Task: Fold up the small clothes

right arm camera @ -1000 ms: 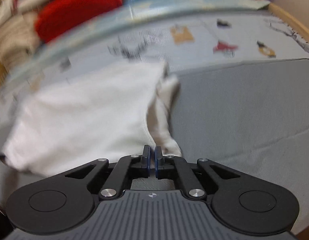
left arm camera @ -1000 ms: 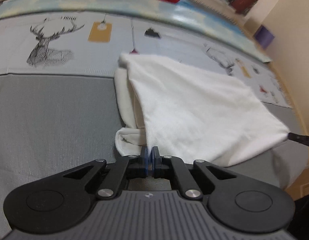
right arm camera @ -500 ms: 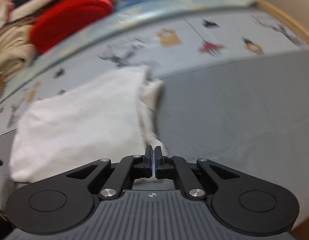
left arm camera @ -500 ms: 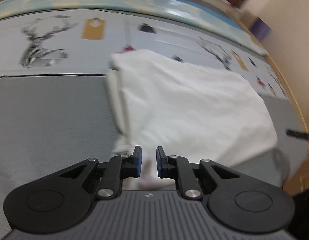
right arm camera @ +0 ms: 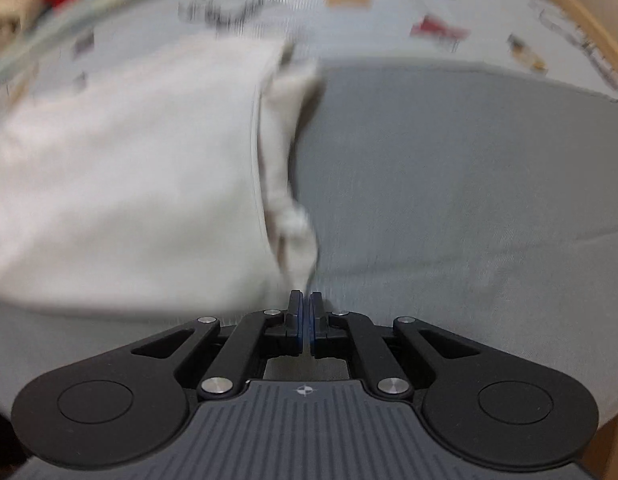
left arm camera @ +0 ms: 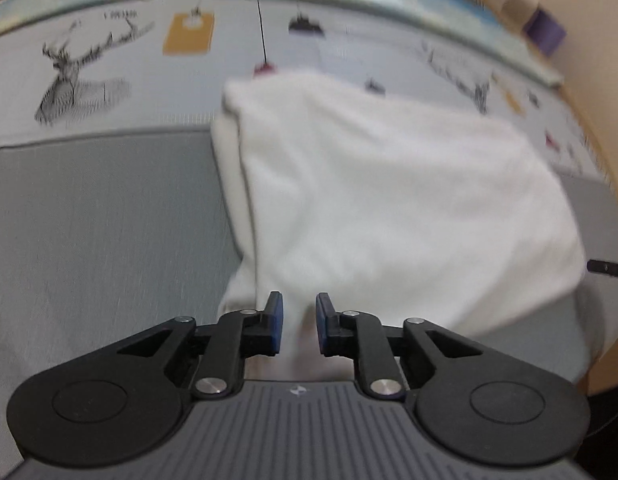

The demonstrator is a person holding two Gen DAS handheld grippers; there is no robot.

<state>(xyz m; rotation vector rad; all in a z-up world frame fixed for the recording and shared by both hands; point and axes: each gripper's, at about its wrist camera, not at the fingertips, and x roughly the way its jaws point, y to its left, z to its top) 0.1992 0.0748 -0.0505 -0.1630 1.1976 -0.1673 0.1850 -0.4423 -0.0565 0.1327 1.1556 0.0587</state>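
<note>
A: Left claw (left arm camera: 297, 322) first. What do you make of it?

B: In the left view its jaws are spread, with a gap between the blue pads (left arm camera: 277, 322). White cloth (left arm camera: 389, 192) shows in that gap at lower centre, but nothing is pinched.

A: And where is the cloth overall?

B: It fills the centre and right of the frame, lying on the grey sheet (left arm camera: 101, 220), with its far corner reaching the printed band (left arm camera: 109, 80) at upper centre. A second layer peeks out along its left edge, so it looks folded over already. The frame is a bit blurred.

A: How would it handle?

B: Soft, light and limp, I'd judge. It will sag and drag, not hold a shape. Best taken at a corner or doubled edge, pinching both layers together.

A: Now the right view.

B: The right claw (right arm camera: 305, 320) has its jaws pressed nearly together at lower centre. A bunched tail of the cloth (right arm camera: 121, 176) runs down toward the tips, but blur hides whether any fabric is caught between them; I cannot tell.

A: Cloth position there?

B: Left half of the frame, its rumpled edge down the middle, grey sheet (right arm camera: 469, 184) to the right.
</note>
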